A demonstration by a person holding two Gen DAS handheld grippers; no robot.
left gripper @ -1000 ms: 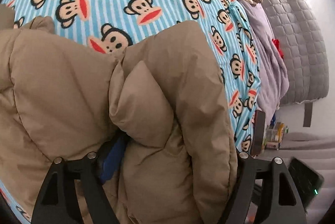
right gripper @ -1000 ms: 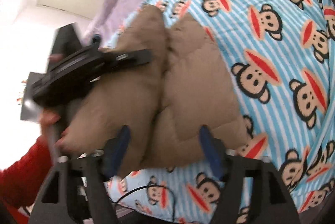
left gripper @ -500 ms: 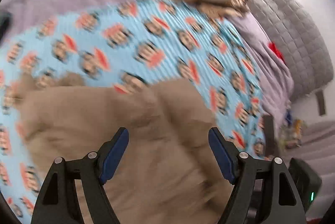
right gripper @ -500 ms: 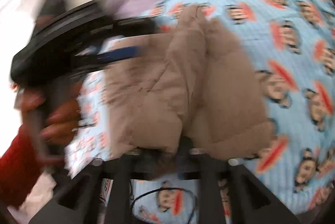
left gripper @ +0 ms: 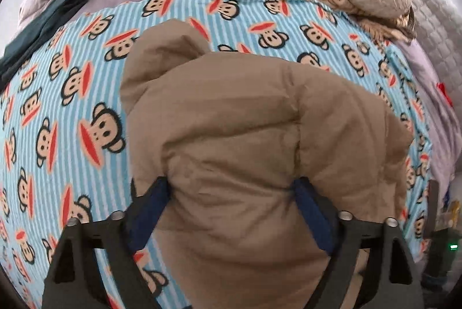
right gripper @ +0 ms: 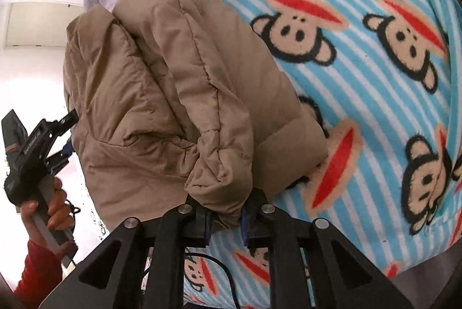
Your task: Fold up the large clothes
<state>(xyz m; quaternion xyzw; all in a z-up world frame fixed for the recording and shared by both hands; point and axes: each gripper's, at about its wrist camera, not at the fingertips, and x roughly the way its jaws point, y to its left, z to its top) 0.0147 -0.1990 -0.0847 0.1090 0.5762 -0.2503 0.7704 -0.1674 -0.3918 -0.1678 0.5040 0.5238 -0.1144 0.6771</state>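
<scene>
Lying bunched on the monkey-print blanket [left gripper: 72, 95] over the bed: tan puffer jacket [left gripper: 260, 135], soft, light, springy, likely slippery. Right gripper [right gripper: 223, 218] fingers clamped on 1 cuff-like end; left gripper [left gripper: 231, 210] fingers apart, straddling padding. Best gripped at seams. Open blanket ahead; bed edge close behind.

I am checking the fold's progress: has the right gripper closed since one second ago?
Yes. The right gripper, open around the brown jacket before, now pinches its cuff above the monkey blanket.

No readable text anywhere; lettering on the left gripper [right gripper: 62, 135] body too small to read.
</scene>
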